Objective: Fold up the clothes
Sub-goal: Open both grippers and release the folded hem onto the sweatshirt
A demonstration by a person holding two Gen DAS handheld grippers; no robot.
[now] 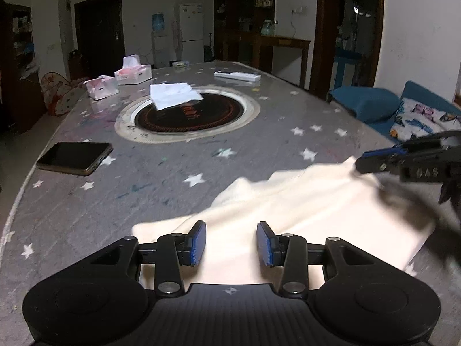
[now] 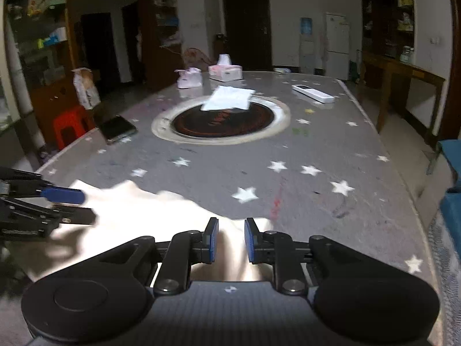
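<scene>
A cream garment [image 1: 302,201] lies bunched on the near part of the grey star-patterned table [image 1: 178,178]. My left gripper [image 1: 230,243] hovers over the garment's near left part, open, with the cloth showing below the gap between its blue pads. From the right, my right gripper [image 1: 363,163] reaches the garment's raised far corner. In the right wrist view a ridge of the cream garment [image 2: 161,210] runs up between the narrowly spaced pads of the right gripper [image 2: 230,239], which looks shut on that fold. The left gripper [image 2: 77,204] enters at the left with its fingers apart.
A black phone [image 1: 75,157] lies at the table's left edge. Mid-table, a folded white cloth [image 1: 174,95] rests on a round black inset [image 1: 193,114]. Two pink tissue boxes [image 1: 132,72] and a white remote [image 1: 237,75] sit farther back. A blue sofa [image 1: 374,103] stands right.
</scene>
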